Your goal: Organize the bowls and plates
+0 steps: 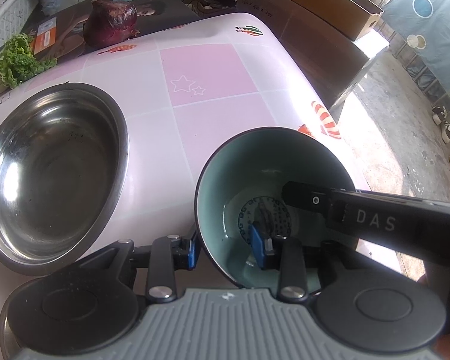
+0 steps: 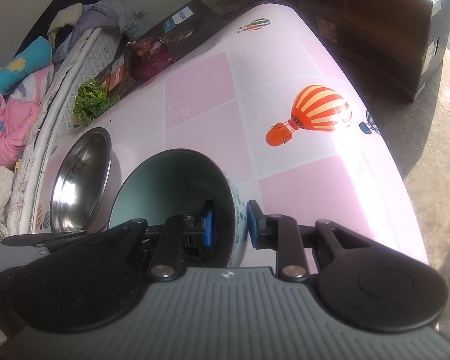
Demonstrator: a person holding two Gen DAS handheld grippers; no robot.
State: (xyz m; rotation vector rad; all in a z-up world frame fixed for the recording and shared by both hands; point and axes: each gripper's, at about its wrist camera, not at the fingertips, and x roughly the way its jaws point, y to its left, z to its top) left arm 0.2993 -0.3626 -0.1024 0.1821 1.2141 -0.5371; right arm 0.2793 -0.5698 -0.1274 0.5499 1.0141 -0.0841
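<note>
A teal-lined ceramic bowl [image 1: 255, 177] [image 2: 171, 180] stands on the pink table, right of a larger steel bowl [image 1: 51, 177] [image 2: 81, 177]. My left gripper [image 1: 228, 250] straddles the ceramic bowl's left wall, one blue pad outside, one inside, with a visible gap at the wall. My right gripper [image 2: 229, 225] straddles the bowl's right wall, one pad inside, one outside; its finger also shows in the left wrist view [image 1: 315, 201]. Neither visibly clamps the wall.
A red onion [image 1: 111, 24] [image 2: 148, 58] and a lettuce leaf [image 1: 15, 60] [image 2: 90, 99] lie at the table's far left beside a dark box [image 1: 153, 9]. Cardboard boxes [image 2: 390, 24] stand past the table's right edge. A bed with clothes [image 2: 12, 96] lies left.
</note>
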